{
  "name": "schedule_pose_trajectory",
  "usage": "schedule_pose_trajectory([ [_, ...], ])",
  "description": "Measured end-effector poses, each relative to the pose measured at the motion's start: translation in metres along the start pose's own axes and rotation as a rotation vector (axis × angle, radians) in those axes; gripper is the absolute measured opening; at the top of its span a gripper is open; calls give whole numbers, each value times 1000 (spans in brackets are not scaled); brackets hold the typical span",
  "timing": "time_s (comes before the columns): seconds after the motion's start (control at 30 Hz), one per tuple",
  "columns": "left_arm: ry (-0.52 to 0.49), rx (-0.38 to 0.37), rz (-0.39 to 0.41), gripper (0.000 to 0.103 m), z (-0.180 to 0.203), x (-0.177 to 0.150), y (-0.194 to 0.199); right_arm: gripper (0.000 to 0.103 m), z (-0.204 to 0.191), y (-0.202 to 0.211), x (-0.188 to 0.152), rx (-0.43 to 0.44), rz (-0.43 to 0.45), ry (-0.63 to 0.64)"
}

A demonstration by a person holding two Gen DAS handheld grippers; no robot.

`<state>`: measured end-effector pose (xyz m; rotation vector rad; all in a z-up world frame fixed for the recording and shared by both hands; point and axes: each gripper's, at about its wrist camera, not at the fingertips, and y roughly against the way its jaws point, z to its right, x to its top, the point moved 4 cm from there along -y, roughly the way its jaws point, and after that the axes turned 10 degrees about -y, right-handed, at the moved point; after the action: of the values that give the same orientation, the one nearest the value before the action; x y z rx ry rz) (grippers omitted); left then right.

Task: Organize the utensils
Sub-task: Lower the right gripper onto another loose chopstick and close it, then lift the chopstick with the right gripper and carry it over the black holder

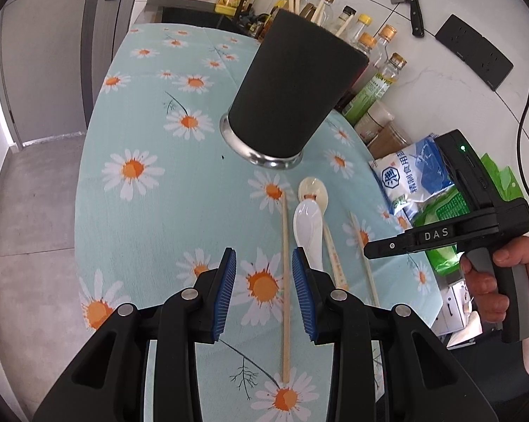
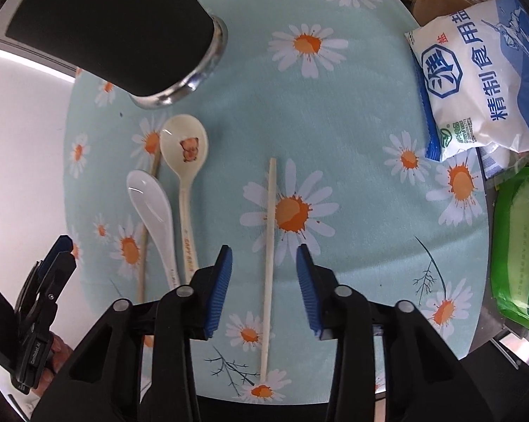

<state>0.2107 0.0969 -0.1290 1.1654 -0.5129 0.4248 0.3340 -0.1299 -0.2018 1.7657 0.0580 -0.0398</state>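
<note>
We've got the left gripper [image 1: 263, 277] spread over one chopstick [image 1: 285, 281], lower centre, and the right gripper [image 2: 263, 274] spread over the other chopstick [image 2: 268, 263]. White spoon [image 2: 152, 211] & cream spoon [image 2: 185, 161] lie side by side, mid-left, just below the black cup [image 2: 116, 24], upper left.

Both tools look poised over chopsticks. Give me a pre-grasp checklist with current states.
1. Left tool open: ok.
2. Left chopstick between its fingers: ok.
3. Right tool open: ok.
4. Right chopstick between its fingers: ok.
5. White spoon and cream spoon outside both grasps: ok.
6. Black holder upright; its opening free: cannot tell.
</note>
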Motion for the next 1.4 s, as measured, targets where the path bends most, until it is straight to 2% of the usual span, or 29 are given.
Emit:
schedule_pose_trajectory([
  [0.23, -22, -5, -30, 32, 1, -6, -6, 25, -11, -17, -6, -96, -7, 21],
  [0.47, -39, 0, -45, 32, 2, -2, -8, 8, -30, -27, -17, -190, 38, 68],
  [0.57, -48, 5, -56, 32, 4, -1, -12, 6, -30, -27, -20, -194, 40, 72],
  [0.8, -80, 32, -112, 32, 10, -2, -22, 6, -19, -26, -16, -130, 21, 73],
  [0.97, -107, 62, -158, 32, 18, 1, -27, 5, -5, -7, -6, -64, 35, 79],
  [1.17, -156, 121, -237, 32, 31, 4, -41, 5, 4, 21, 3, 33, 71, 88],
  [1.4, -198, 190, -367, 32, 37, 5, -65, 5, 24, 48, 7, 115, 115, 85],
])
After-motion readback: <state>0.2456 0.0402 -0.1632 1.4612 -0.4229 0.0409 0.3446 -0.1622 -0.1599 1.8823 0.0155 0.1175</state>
